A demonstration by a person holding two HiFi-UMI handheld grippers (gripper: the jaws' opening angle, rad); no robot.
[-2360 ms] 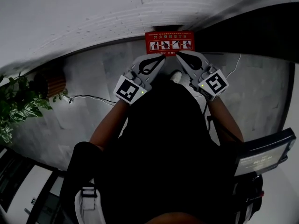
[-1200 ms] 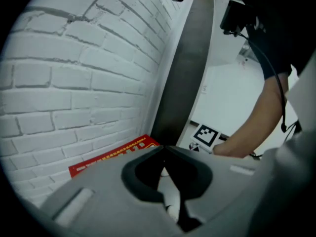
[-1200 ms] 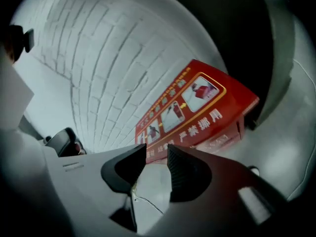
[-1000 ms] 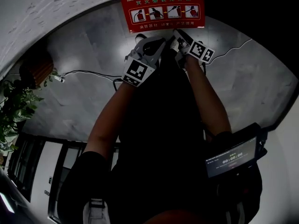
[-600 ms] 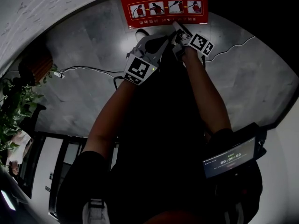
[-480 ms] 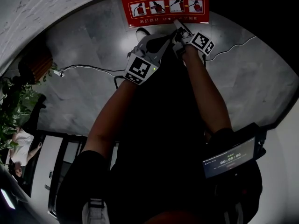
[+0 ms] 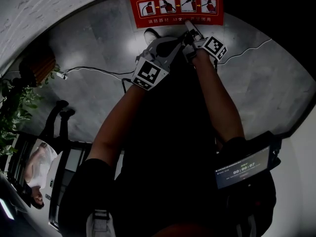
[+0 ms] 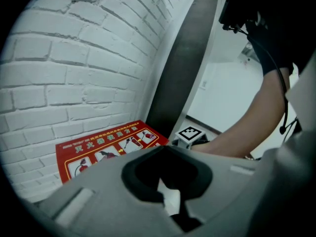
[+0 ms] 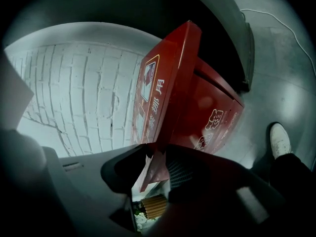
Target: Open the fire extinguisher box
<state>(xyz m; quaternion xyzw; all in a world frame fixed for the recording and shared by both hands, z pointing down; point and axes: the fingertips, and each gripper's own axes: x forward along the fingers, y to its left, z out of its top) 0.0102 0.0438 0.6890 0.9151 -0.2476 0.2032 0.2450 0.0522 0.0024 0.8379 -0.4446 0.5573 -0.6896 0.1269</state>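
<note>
The fire extinguisher box stands on the floor against a white brick wall; its red lid [image 7: 175, 5] carries picture instructions. In the right gripper view the lid [image 9: 163, 83] tilts up from the red box body [image 9: 217, 112], with a gap between them. My right gripper [image 9: 155, 164] has the lid's near corner between its jaws, which are closing and touch it on both sides. From above, the right gripper [image 7: 188, 27] sits at the lid's front edge. My left gripper [image 7: 173, 41] hangs beside it, short of the lid [image 8: 106, 149], its tips [image 8: 164, 149] together with nothing between them.
The person's white shoe [image 7: 150, 33] stands by the box. A thin cable [image 7: 94, 73] runs across the grey floor. A potted plant [image 7: 12, 112] is at the left, a dark pillar [image 8: 182, 58] beside the box. A small screen [image 7: 242, 167] hangs at the person's right hip.
The view has closed in on the box. My right gripper has reached the lid's front edge, with the left staying just behind. At the lower left, legs and a pale figure have come into view.
</note>
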